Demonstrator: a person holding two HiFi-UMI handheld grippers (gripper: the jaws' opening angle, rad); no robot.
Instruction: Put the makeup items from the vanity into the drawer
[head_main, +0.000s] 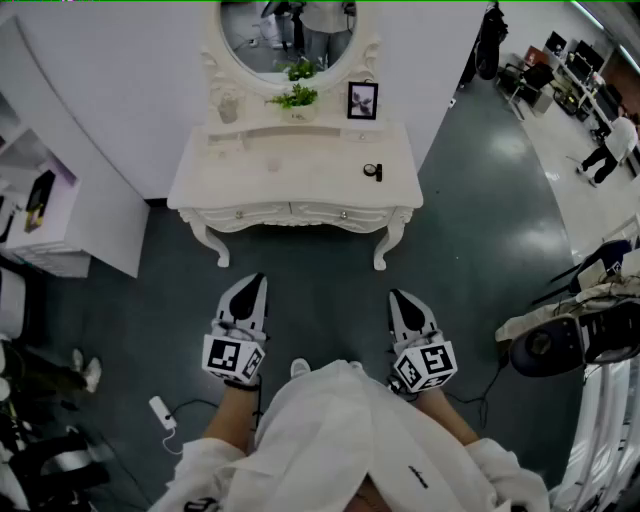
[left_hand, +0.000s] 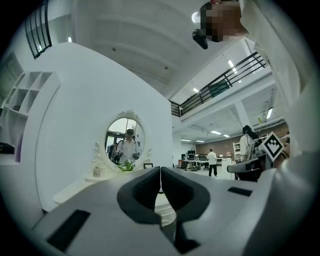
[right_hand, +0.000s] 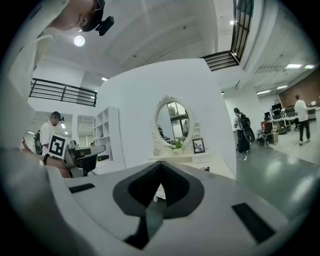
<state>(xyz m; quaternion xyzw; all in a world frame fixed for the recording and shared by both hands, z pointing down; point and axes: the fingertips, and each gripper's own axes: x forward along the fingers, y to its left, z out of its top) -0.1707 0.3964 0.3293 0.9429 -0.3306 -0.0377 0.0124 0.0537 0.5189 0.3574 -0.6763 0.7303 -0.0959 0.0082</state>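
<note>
Two white-and-black handheld grippers, the left gripper (head_main: 252, 290) and the right gripper (head_main: 402, 305), are both clenched on nothing and held level side by side, probably because no reach has begun. Well ahead of both stands the white carved vanity (head_main: 205, 190), its drawer (head_main: 240, 213) closed. A small round black makeup item (head_main: 372, 171) lies on the worktop (head_main: 300, 175), ahead of the right gripper; its detail is too small to tell.
</note>
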